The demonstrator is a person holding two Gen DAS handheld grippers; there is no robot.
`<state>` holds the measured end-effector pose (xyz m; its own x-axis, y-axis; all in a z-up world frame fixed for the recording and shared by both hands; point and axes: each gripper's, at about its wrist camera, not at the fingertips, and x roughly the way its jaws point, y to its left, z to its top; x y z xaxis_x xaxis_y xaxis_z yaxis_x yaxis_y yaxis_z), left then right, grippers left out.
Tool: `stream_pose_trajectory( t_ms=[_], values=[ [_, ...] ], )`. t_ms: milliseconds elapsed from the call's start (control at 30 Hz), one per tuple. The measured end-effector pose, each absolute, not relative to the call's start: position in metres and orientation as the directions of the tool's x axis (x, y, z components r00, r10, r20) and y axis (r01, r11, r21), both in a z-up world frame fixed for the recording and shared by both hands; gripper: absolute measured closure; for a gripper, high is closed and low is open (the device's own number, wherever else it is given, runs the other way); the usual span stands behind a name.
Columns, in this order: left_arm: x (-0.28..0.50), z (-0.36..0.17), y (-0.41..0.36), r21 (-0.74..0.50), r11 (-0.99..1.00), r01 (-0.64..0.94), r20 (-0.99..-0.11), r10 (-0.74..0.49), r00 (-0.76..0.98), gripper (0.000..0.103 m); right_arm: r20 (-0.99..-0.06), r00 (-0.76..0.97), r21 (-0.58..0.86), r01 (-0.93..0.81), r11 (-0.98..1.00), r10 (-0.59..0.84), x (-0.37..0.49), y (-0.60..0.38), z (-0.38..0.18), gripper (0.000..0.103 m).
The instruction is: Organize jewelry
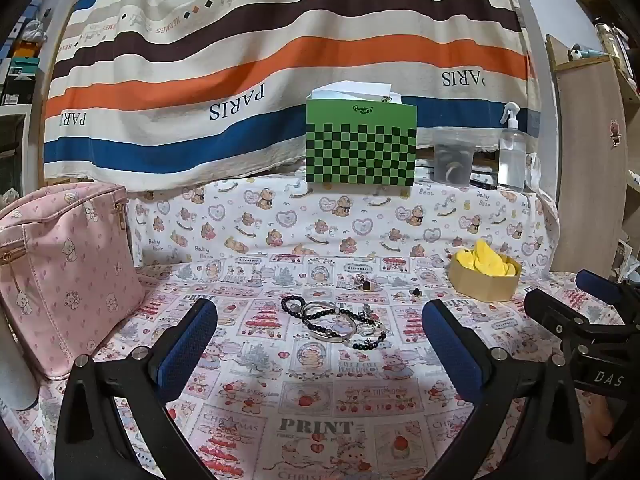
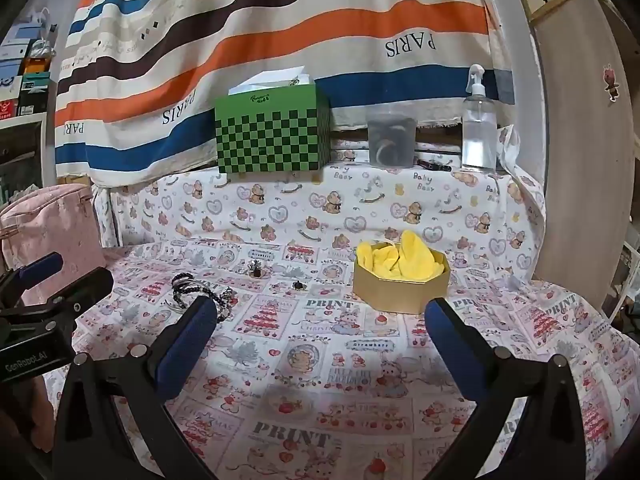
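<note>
A pile of bracelets (image 1: 334,322), black beaded ones and a silver bangle, lies on the printed cloth ahead of my left gripper (image 1: 320,332), which is open and empty. Small rings and charms (image 1: 362,282) lie just beyond. A gold octagonal box (image 1: 484,276) lined with yellow cloth stands at the right. In the right wrist view, my right gripper (image 2: 320,332) is open and empty; the gold box (image 2: 400,280) is ahead of it, the bracelets (image 2: 196,290) are at its left finger, and two small charms (image 2: 256,270) lie between.
A pink bear-print bag (image 1: 68,272) stands at the left. On a raised ledge behind are a green checkered box (image 1: 360,144), a clear plastic container (image 1: 452,156) and a spray bottle (image 1: 512,148). A striped curtain hangs behind. The right gripper (image 1: 560,316) shows at the left view's right edge.
</note>
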<state>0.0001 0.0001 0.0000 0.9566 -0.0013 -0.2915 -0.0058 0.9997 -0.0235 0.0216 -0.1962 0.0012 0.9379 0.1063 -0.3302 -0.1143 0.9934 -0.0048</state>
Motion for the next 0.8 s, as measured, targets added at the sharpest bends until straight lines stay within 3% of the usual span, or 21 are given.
stream_pose_trajectory(
  t_ms=[800],
  values=[
    [0.0,0.0,0.0,-0.028,1.0,-0.005,-0.292,-0.003,0.957,0.0,-0.323,0.939,0.001,-0.127,0.992,0.12,0.0203,-0.1939,0.0021,0.0]
  ],
)
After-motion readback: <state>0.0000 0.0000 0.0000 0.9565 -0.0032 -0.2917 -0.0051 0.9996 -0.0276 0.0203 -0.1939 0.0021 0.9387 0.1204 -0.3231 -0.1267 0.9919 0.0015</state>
